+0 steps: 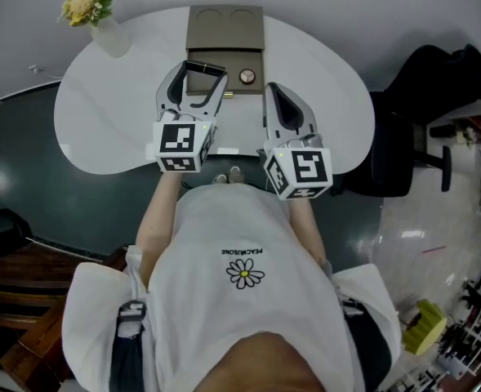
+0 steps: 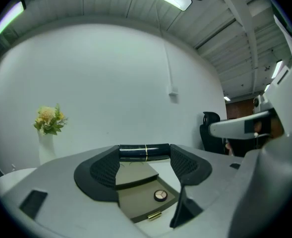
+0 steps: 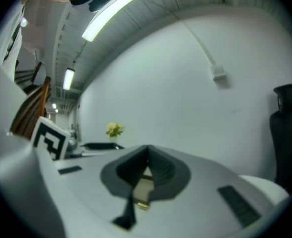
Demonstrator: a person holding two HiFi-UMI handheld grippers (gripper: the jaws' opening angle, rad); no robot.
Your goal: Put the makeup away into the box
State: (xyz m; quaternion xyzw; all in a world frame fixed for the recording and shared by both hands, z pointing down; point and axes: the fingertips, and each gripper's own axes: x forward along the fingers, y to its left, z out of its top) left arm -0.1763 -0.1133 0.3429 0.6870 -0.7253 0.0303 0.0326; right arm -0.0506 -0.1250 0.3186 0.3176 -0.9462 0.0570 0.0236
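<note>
White wall closes off the room behind a rounded white worktop, with a dark floor around it. The left tongs stand wide apart and clamp a dark makeup tube with a thin gold band. The tube lies crosswise, one end against each pad. It hangs over the open tray of a tan box just ahead of and below these tongs. The box lid is tipped back on the far side and shows two round hollows.

A small round compact lies in the tray, ahead of the left tongs and a little to their right, between the tips of the two tongs. A gold clasp sits on the near edge of the box.

The right tongs are pressed together with nothing between them, level with the left pair and just to the right of the box.

A white vase of yellow flowers stands well off to the left of the left tongs. A black office chair stands beyond the right tongs, off the worktop.
</note>
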